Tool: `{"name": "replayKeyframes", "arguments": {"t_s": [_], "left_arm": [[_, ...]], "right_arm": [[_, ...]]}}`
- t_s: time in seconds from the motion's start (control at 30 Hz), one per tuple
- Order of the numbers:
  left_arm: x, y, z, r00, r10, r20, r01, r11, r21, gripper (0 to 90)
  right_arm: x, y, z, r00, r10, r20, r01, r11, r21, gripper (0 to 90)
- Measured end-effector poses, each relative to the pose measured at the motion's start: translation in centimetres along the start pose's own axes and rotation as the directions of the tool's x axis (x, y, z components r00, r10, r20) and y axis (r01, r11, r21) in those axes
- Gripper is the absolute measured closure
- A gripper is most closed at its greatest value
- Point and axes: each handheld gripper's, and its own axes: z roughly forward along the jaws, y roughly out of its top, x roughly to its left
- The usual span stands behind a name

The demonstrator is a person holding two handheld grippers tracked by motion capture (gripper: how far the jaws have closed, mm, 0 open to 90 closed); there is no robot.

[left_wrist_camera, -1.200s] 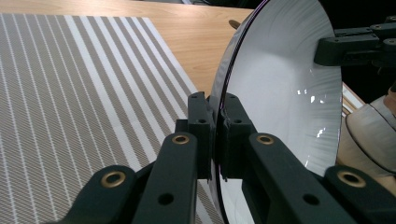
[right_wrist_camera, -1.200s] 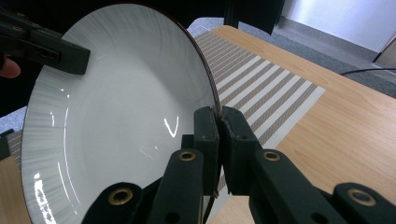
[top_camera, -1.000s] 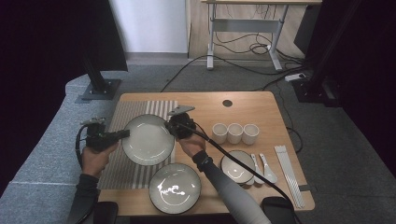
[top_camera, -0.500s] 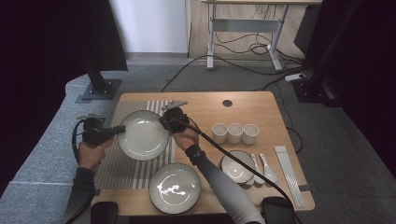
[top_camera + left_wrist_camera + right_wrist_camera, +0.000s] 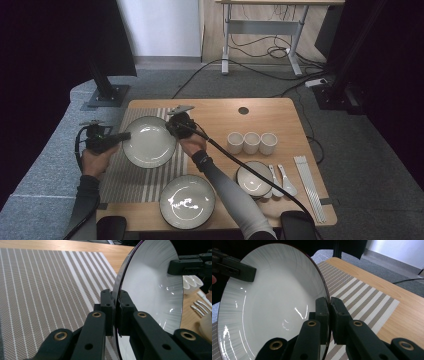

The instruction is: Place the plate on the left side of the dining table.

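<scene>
- The left gripper point(image 5: 121, 136) is pinched on the rim of the white plate point(image 5: 149, 141), its jaws pressed together on the edge at the plate's left side.
- The right gripper point(image 5: 171, 131) clamps the opposite rim, jaws tight on the plate's right edge.
- Between the two grippers the plate hangs over the striped mat point(image 5: 125, 175); it seems lifted clear of it, though the high view leaves that hard to judge.
- Nearer the person than the right gripper, a second plate point(image 5: 187, 201) lies on the table point(image 5: 280, 112).
- Well off to the right gripper's outer side stand three cups point(image 5: 251, 142), with a small bowl point(image 5: 254, 179), spoons point(image 5: 282, 180) and chopsticks point(image 5: 309, 187) beyond.
</scene>
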Motion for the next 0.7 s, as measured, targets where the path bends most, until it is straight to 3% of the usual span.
{"name": "replayKeyframes", "arguments": {"t_s": [0.33, 0.7], "left_arm": [[1.4, -0.4, 1.1, 0.9998, -0.011, -0.019, 0.011, 0.9999, -0.001, 85.3], [2.5, -1.5, 2.4, 0.9991, -0.016, -0.039, 0.016, 0.9999, 0.002, 85.4]], "right_arm": [[-0.3, -0.3, 2.1, 0.9996, -0.021, 0.019, 0.021, 1.0, 0.011, 83.9], [-0.8, -1.6, 4.2, 0.9998, -0.008, 0.017, 0.008, 1.0, 0.028, 83.4]]}}
